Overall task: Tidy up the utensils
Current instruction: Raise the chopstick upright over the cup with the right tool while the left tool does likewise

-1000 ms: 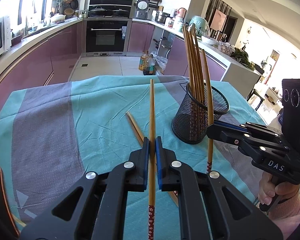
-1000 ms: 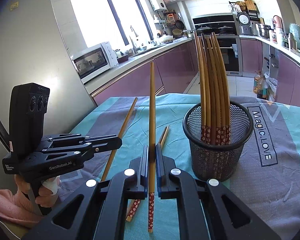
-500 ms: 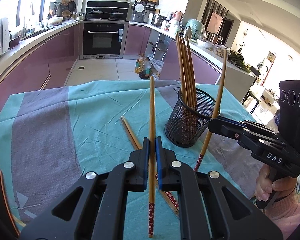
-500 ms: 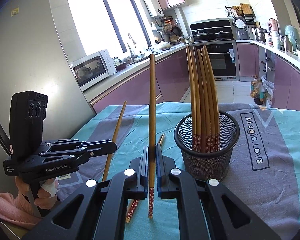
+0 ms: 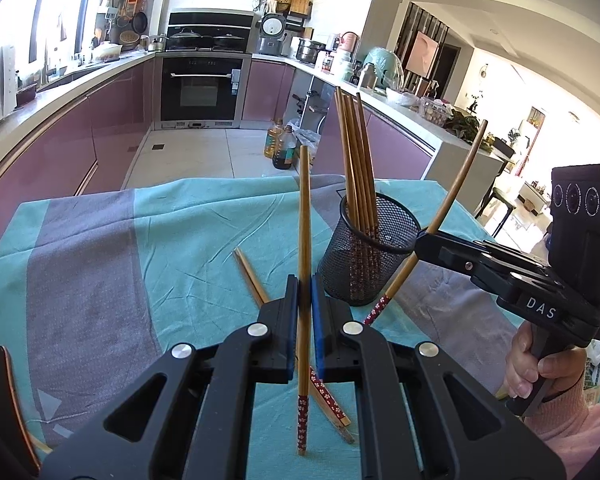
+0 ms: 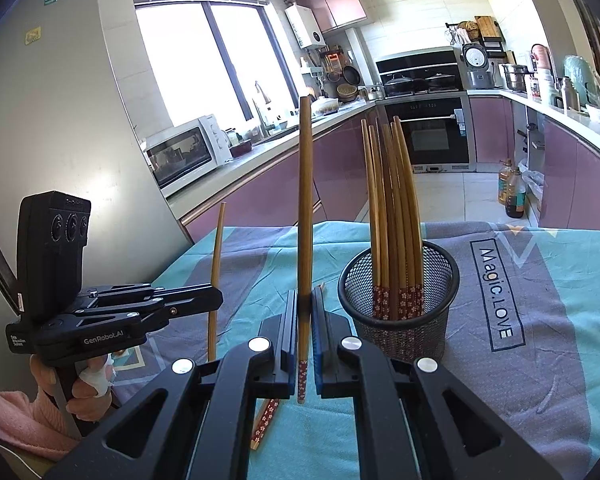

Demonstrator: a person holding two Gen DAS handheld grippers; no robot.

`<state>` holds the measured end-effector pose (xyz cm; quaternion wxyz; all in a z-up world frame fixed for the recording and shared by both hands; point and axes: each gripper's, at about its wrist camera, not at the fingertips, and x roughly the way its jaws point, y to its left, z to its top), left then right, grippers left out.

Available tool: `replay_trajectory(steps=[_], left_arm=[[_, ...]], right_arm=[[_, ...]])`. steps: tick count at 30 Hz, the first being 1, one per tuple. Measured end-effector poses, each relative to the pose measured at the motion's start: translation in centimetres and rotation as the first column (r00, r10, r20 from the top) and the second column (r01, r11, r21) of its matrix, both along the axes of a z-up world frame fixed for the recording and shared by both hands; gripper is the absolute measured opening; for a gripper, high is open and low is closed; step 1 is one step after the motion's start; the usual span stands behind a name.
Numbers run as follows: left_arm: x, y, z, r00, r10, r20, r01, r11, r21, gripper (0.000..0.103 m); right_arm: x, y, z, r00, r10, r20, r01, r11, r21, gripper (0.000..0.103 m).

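Teal-clothed tabletop [image 5: 188,240]: both grippers' fingers clamped shut, each on one near-upright chopstick, the right gripper [image 6: 305,334] just beside the mesh holder [image 6: 400,320] and nearer its rim than the left gripper [image 5: 305,320], its chopstick [image 6: 305,208] patterned end down.

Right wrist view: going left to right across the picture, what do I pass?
left gripper with its chopstick → chopstick in the right gripper → mesh holder of chopsticks → "Magic.LOVE" print on the tablecloth.
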<state>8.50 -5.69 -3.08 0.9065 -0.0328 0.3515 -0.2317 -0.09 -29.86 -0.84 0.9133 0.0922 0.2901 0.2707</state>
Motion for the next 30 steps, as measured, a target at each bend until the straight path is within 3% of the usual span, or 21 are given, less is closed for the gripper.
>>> replay_trajectory(steps=[30], left_arm=[[-1.5, 0.2, 2.6, 0.999, -0.019, 0.043, 0.021, 0.999, -0.044, 0.007]], right_arm=[[-0.1, -0.5, 1.0, 1.0, -0.012, 0.028, 0.012, 1.0, 0.007, 0.006]])
